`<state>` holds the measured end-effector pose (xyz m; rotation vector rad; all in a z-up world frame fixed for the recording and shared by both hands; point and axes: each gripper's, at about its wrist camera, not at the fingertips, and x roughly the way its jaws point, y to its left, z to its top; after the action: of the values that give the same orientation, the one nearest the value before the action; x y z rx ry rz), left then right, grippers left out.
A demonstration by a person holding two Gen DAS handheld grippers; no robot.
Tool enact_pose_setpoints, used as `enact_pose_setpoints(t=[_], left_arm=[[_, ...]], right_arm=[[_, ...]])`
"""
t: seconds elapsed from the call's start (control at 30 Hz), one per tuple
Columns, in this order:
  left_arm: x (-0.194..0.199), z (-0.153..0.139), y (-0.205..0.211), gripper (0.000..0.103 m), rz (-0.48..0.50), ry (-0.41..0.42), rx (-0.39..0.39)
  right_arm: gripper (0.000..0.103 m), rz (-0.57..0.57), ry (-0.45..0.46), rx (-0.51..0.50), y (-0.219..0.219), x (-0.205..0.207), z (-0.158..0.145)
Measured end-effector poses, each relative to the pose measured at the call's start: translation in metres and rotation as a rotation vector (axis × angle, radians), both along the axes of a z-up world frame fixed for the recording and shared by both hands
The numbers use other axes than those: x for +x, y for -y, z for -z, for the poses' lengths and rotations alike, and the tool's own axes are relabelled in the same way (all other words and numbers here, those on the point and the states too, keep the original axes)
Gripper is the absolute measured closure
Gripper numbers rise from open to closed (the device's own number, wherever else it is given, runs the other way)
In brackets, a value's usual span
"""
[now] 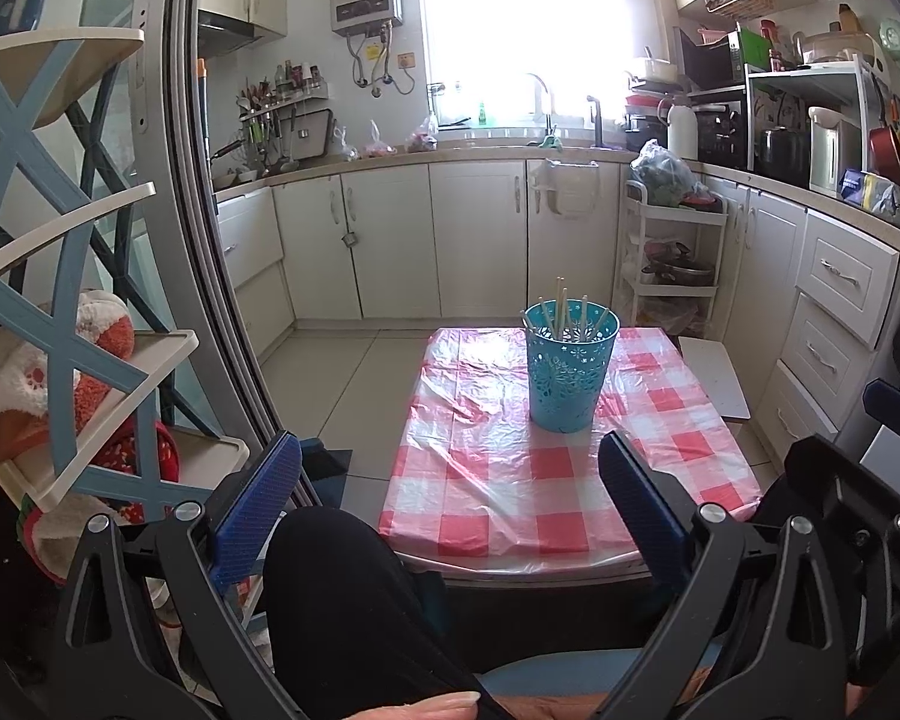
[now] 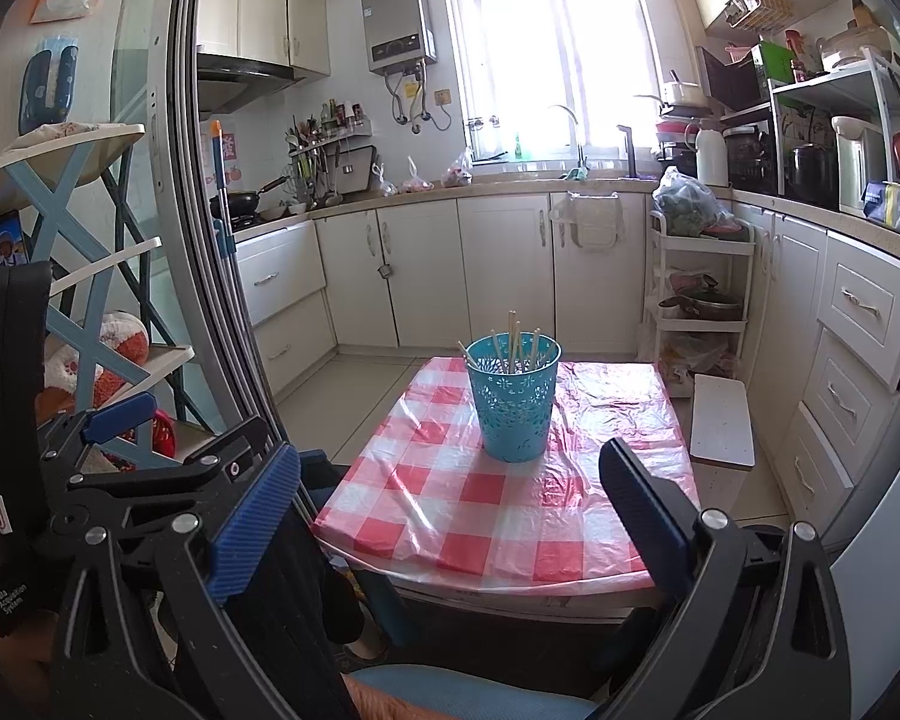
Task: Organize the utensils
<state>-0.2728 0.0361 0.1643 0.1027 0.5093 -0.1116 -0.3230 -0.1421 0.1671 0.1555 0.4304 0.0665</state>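
Left wrist view: left gripper (image 1: 450,498) jaws spread wide, nothing between them, held short of the table's near edge. Teal perforated holder (image 1: 570,369) upright on the checkered tablecloth (image 1: 486,480), toward the far edge, chopsticks (image 1: 561,309) standing inside.

Right wrist view: right gripper (image 2: 450,504) spread too, empty, over the near edge. Holder (image 2: 515,402) near the far edge, chopsticks (image 2: 513,339) in it. White board (image 2: 721,423) just beside the table's right edge.
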Motion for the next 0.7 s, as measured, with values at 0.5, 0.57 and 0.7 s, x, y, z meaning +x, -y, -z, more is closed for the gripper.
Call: enact_pose_setpoints(t=[0.5, 0.57, 0.7], left_arm=[[0.0033, 0.0056, -0.0005, 0.008, -0.001, -0.023, 0.01], [0.0041, 0.0062, 0.0001, 0.008, 0.001, -0.027, 0.01], [0.0058, 0.0081, 0.0019, 0.008, 0.002, -0.033, 0.013]], right_arm=[[0.007, -0.006, -0.016, 0.011, 0.0026, 0.0003, 0.0033], [0.007, -0.007, -0.019, 0.012, 0.0042, 0.0019, 0.0029], [0.007, -0.01, -0.025, 0.015, 0.0061, 0.003, 0.0042]])
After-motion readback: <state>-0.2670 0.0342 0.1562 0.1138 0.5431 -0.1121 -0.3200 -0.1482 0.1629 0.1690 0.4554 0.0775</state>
